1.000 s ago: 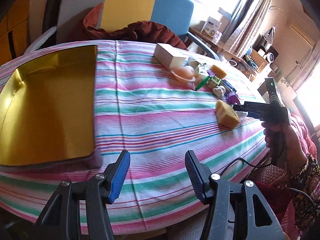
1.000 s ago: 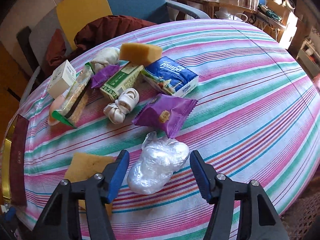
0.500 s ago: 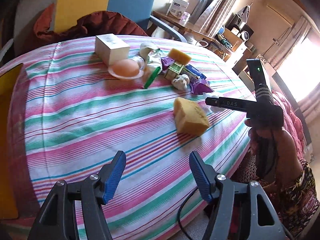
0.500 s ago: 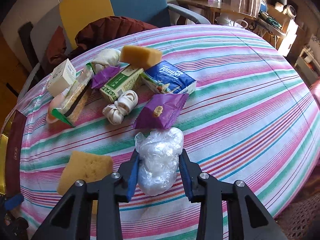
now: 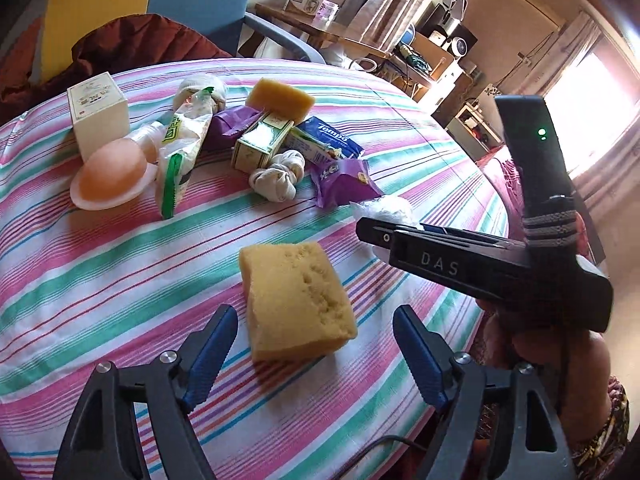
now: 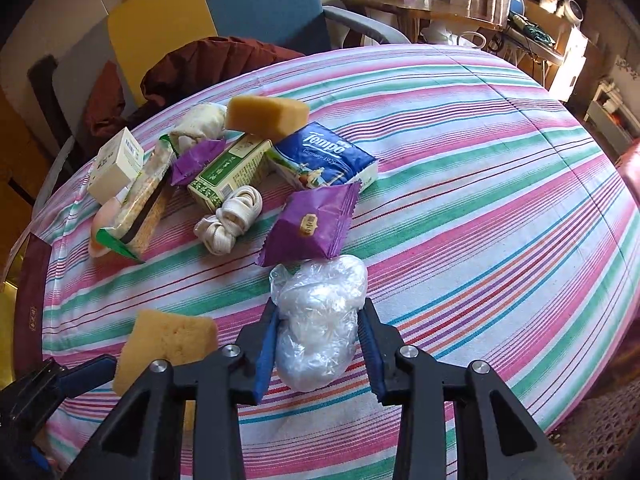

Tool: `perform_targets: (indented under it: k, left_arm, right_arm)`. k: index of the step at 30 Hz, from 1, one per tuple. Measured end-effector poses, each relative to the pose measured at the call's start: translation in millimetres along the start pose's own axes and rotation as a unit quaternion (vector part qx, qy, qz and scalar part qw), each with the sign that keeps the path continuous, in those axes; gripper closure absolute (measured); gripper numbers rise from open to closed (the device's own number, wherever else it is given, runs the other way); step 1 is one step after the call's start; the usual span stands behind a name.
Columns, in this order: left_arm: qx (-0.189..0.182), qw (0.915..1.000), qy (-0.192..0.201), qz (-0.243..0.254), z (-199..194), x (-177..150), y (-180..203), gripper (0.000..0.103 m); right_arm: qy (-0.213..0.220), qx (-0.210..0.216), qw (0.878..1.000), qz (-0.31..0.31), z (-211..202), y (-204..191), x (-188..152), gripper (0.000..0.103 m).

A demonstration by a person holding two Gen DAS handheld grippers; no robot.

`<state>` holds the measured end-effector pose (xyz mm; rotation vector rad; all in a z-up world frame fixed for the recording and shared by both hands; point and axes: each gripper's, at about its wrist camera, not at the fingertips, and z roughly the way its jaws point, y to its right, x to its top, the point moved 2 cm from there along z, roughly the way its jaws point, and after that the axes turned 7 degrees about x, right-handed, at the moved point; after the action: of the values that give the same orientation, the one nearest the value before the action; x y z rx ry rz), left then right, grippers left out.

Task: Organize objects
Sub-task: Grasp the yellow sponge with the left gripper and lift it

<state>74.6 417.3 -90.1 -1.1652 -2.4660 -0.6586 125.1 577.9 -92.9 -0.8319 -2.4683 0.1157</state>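
Sponge [image 5: 296,300] now between left gripper [image 5: 316,344] opening jaws (untouched); right gripper [image 6: 320,344] clamps plastic bundle [image 6: 320,320].

Porous sponge [image 5: 298,300]; crinkly glossy plastic bag [image 6: 318,320]; cloth tablecloth [image 6: 480,184].

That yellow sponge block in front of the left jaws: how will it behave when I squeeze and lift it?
The sponge block shows a porous, pitted face, so it will probably compress and feel light. It lies flat on the striped cloth, so rolling seems unlikely. The left gripper jaws are opening, with nothing pressed yet; close well past first contact.
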Motion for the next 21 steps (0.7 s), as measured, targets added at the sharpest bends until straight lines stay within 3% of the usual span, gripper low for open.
perform_targets:
  k: [4, 8, 18, 21]
  left_arm:
    - [0.011, 0.9997, 0.005, 0.021, 13.7, 2.1, 2.7, 0.022]
    - [0.058, 0.9967, 0.014, 0.054, 26.1, -4.4, 1.2, 0.022]
    - [0.061, 0.9915, 0.074, 0.088, 7.1, -31.8, -9.7, 0.045]
    - [0.058, 0.9912, 0.085, 0.082, 1.7, -39.8, -13.9, 0.046]
  right_arm:
    - [0.000, 0.000, 1.000, 0.003, -0.9, 1.4, -0.2, 0.065]
    - [-0.001, 0.002, 1.000, 0.001, -1.9, 1.6, -1.1, 0.065]
    - [0.002, 0.014, 1.000, -0.022, -5.6, -8.6, -4.6, 0.065]
    - [0.004, 0.020, 0.999, -0.037, -6.9, -15.3, -6.7, 0.065]
